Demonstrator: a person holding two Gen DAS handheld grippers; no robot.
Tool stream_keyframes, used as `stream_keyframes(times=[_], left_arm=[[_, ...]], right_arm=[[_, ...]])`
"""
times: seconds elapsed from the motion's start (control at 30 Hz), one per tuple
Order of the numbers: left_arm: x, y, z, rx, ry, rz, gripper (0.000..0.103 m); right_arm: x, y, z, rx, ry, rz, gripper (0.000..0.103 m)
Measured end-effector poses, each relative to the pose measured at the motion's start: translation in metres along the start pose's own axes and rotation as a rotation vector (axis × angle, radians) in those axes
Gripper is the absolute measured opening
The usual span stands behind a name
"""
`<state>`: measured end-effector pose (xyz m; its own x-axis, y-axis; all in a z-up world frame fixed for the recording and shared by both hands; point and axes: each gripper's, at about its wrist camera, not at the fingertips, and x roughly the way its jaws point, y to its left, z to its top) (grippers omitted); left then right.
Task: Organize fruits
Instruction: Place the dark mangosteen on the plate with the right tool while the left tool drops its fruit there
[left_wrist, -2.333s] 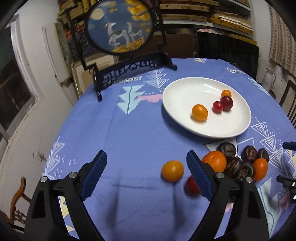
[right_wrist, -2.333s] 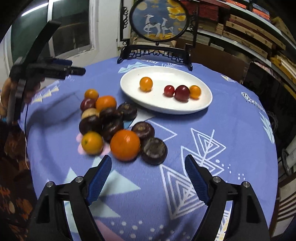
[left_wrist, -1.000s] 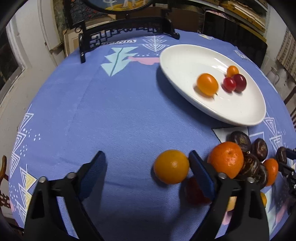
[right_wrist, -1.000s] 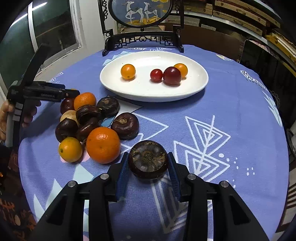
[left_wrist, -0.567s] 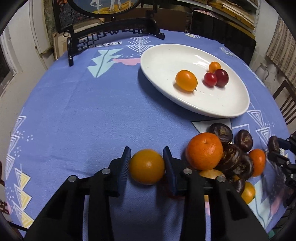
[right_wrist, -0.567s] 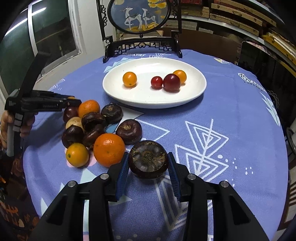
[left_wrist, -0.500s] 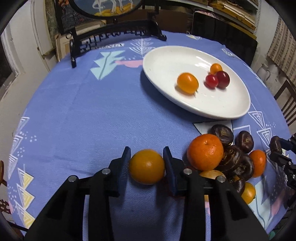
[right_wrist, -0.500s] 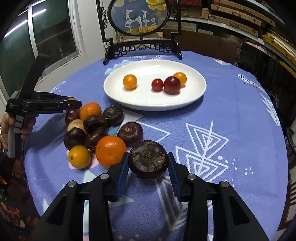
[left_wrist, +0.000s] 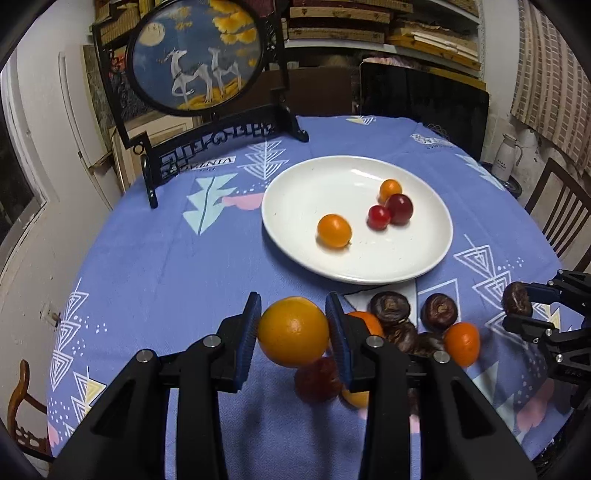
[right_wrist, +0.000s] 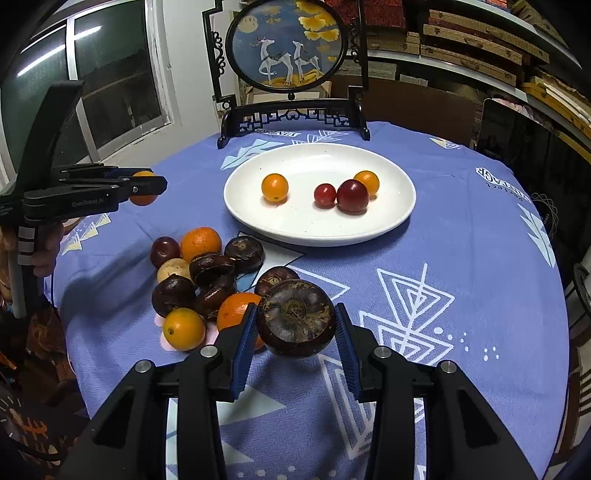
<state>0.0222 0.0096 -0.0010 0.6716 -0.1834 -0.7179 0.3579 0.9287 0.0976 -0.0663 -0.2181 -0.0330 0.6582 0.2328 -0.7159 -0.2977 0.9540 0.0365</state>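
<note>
My left gripper (left_wrist: 292, 334) is shut on a small orange (left_wrist: 293, 331) and holds it above the blue tablecloth, left of the fruit pile (left_wrist: 406, 328). It also shows in the right wrist view (right_wrist: 142, 188). My right gripper (right_wrist: 295, 325) is shut on a dark brown water chestnut (right_wrist: 296, 317), lifted near the pile (right_wrist: 207, 273); it also shows in the left wrist view (left_wrist: 517, 301). A white plate (right_wrist: 391, 218) holds two small oranges, a red cherry tomato and a dark red plum (right_wrist: 352, 195).
A round painted screen on a black stand (right_wrist: 291, 55) stands behind the plate. Shelves with stacked boards line the back wall. A dark panel (left_wrist: 424, 107) and a wooden chair (left_wrist: 561, 218) stand beyond the table's right edge, and a window (right_wrist: 110, 81) is at the left.
Both grippers closed on their fruit about a second ago. Since then both have lifted and drawn back, the left with the orange, the right with the water chestnut.
</note>
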Motion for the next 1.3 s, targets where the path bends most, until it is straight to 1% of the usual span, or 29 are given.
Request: stream_keyframes(times=[0.1, 0.33, 0.5, 0.67, 0.8, 0.93, 1.03, 1.17, 1.3], left_arm=[[-0.001, -0.004, 0.002, 0.007, -0.003, 0.008, 0.035], [0.003, -0.011, 0.011, 0.011, -0.006, -0.002, 0.035], [0.007, -0.016, 0.025, 0.021, -0.018, 0.000, 0.035], [0.010, -0.017, 0.047, 0.025, -0.044, 0.009, 0.035], [0.017, -0.016, 0.068, 0.010, -0.059, 0.011, 0.035], [0.025, -0.016, 0.081, -0.006, -0.065, -0.004, 0.035], [0.036, -0.019, 0.085, -0.007, -0.054, -0.016, 0.035], [0.056, -0.022, 0.088, -0.001, -0.023, -0.015, 0.036], [0.076, -0.019, 0.095, -0.028, 0.000, -0.017, 0.036]], right_arm=[[-0.003, 0.000, 0.001, 0.002, -0.012, 0.001, 0.041], [-0.004, 0.003, 0.008, 0.002, -0.032, 0.012, 0.041], [-0.005, 0.002, 0.016, 0.005, -0.049, 0.015, 0.041], [-0.008, 0.002, 0.036, -0.004, -0.089, 0.006, 0.041], [-0.012, -0.001, 0.059, -0.016, -0.132, 0.000, 0.041], [-0.008, -0.006, 0.077, -0.005, -0.165, 0.003, 0.042], [-0.002, -0.010, 0.085, 0.011, -0.174, 0.011, 0.042], [0.014, -0.014, 0.095, 0.016, -0.155, 0.008, 0.042], [0.030, -0.019, 0.108, 0.033, -0.152, 0.012, 0.042]])
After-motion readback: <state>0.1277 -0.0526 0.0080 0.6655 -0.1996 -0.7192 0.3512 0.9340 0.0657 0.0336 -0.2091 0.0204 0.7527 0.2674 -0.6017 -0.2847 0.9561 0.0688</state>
